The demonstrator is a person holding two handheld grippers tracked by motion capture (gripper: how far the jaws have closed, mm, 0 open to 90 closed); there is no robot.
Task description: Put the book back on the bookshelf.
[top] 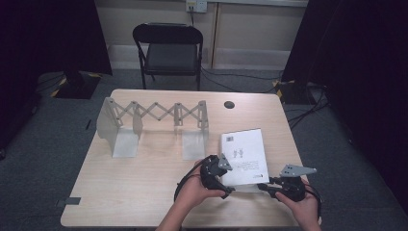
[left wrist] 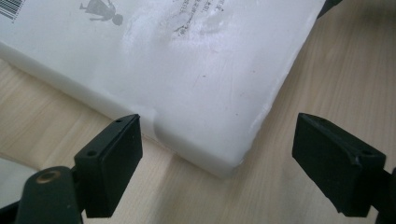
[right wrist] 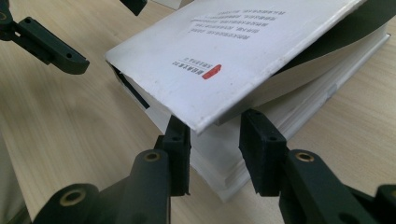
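A white paperback book [top: 243, 154] lies at the table's front right, back cover up. My left gripper [top: 230, 186] is open at the book's near left corner. In the left gripper view its jaws [left wrist: 215, 154] stand wide apart, with that corner of the book [left wrist: 187, 60] in front of them and untouched. My right gripper [top: 265, 185] reaches in from the right at the near right corner. In the right gripper view its jaws [right wrist: 215, 140] stand close together with the book's [right wrist: 233, 46] corner between them. Their tips sit under the raised cover. Whether the pads press on the pages is hidden.
A grey metal scissor-type expanding rack [top: 154, 118] stands upright across the table's back left. A round cable hole [top: 229, 104] sits near the far edge. Behind the table stands a black folding chair [top: 168, 48], with cables on the floor to the right.
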